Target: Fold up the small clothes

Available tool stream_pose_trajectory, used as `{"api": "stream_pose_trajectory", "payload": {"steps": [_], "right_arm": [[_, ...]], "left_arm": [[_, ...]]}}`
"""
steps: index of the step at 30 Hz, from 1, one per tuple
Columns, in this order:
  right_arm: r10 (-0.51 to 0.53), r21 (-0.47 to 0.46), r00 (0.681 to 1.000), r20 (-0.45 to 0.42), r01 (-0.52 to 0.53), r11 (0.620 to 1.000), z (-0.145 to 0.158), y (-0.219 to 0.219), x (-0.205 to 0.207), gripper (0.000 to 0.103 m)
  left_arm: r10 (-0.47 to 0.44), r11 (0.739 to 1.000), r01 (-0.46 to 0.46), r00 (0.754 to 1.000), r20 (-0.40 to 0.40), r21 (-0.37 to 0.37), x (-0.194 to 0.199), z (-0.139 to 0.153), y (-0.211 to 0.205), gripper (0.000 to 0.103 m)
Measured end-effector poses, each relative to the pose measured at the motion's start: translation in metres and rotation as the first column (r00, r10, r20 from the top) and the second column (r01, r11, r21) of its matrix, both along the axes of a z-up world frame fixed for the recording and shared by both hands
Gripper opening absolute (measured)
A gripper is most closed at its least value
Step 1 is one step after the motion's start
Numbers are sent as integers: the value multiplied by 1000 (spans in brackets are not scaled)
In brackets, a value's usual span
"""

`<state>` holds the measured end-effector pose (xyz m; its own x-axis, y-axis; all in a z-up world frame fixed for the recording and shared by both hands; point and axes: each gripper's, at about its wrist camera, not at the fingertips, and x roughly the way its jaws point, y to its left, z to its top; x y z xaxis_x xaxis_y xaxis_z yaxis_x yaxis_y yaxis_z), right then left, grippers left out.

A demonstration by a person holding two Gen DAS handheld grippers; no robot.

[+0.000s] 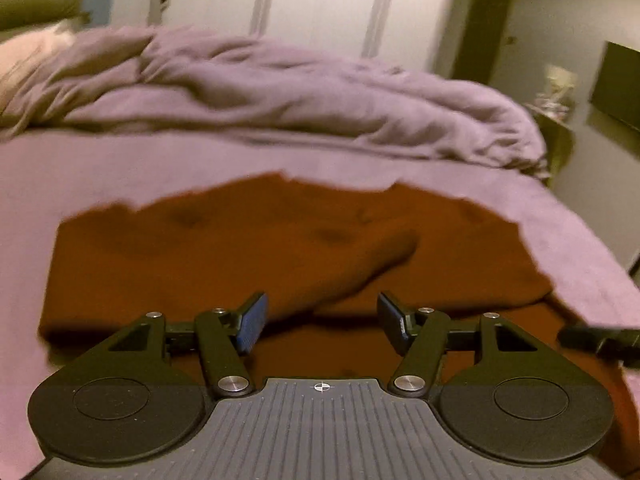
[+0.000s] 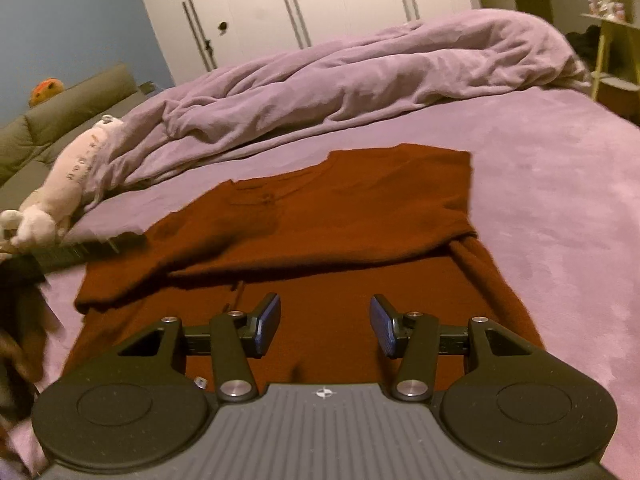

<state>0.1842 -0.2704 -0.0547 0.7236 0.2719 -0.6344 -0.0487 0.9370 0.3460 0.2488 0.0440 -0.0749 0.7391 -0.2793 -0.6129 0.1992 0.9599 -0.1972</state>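
A rust-brown small shirt (image 1: 248, 248) lies on the purple bed, its upper part folded over its lower part; it also shows in the right wrist view (image 2: 340, 216). My left gripper (image 1: 320, 320) is open and empty, just above the shirt's near part, with a sleeve running up between its fingers. My right gripper (image 2: 324, 324) is open and empty over the shirt's lower part. A dark tip of the right gripper shows at the right edge of the left wrist view (image 1: 600, 338).
A crumpled purple duvet (image 2: 360, 76) lies across the far side of the bed. A pale stuffed toy (image 2: 60, 196) lies at the left by a grey headboard (image 2: 60, 116). White wardrobe doors (image 2: 300, 0) stand behind. A side table (image 2: 612, 48) stands far right.
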Motion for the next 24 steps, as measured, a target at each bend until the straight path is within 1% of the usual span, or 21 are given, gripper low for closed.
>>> {"api": "stream_pose_trajectory", "payload": {"steps": [2, 4, 5, 6, 8, 10, 11, 12, 14, 16, 17, 18, 19, 20, 21, 22, 23, 24], "right_arm": [[25, 22, 1000, -1, -25, 999, -1, 3, 12, 49], [45, 50, 999, -4, -45, 998, -3, 10, 30, 49], [60, 66, 998, -5, -60, 996, -4, 14, 39, 49], [72, 86, 997, -4, -72, 994, -5, 19, 50, 49], [111, 123, 994, 22, -113, 986, -4, 30, 72, 49], [152, 137, 988, 40, -156, 978, -7, 39, 96, 52], [166, 134, 985, 39, -169, 976, -11, 43, 109, 59], [176, 120, 984, 29, -179, 977, -16, 47, 121, 60], [175, 91, 985, 4, -175, 980, -27, 53, 139, 60], [191, 103, 981, -22, -188, 977, -37, 58, 152, 61], [198, 126, 980, -32, -193, 973, -42, 61, 158, 61], [212, 146, 977, -29, -206, 968, -45, 63, 159, 61], [220, 143, 975, -29, -213, 966, -46, 67, 160, 59], [223, 122, 974, -31, -218, 968, -46, 73, 162, 46], [234, 101, 972, -26, -230, 968, -44, 78, 162, 25], [251, 85, 968, -22, -249, 965, -41, 83, 162, 12], [267, 76, 964, -9, -266, 961, -38, 86, 162, 5], [278, 56, 960, 18, -279, 959, -33, 87, 159, 4]], "left_arm": [[67, 998, -66, 997, -37, 10, 1, -9, 15, 66], [121, 992, -119, 991, -55, 41, 0, -13, 31, 67], [143, 989, -140, 988, -56, 55, 1, -15, 38, 70], [158, 986, -154, 986, -60, 58, -7, -17, 43, 72], [175, 984, -173, 981, -86, 31, -10, -20, 56, 72], [203, 979, -204, 973, -107, 7, -11, -25, 67, 72], [209, 978, -210, 971, -114, 3, -13, -27, 68, 72], [207, 978, -209, 972, -111, -3, -14, -29, 70, 72], [197, 980, -198, 976, -95, 5, -18, -30, 71, 75], [192, 981, -192, 978, -84, 17, -18, -30, 69, 76], [190, 982, -189, 978, -82, 17, -16, -30, 69, 77], [189, 982, -188, 978, -83, 15, -16, -30, 70, 77], [191, 982, -190, 978, -85, 15, -15, -29, 72, 77], [192, 981, -191, 978, -85, 18, -14, -29, 73, 77], [194, 981, -193, 978, -83, 22, -13, -28, 74, 77], [199, 980, -197, 977, -82, 28, -12, -27, 75, 77], [202, 979, -201, 976, -81, 30, -11, -27, 75, 77], [208, 978, -206, 975, -79, 30, -10, -25, 77, 77]]}}
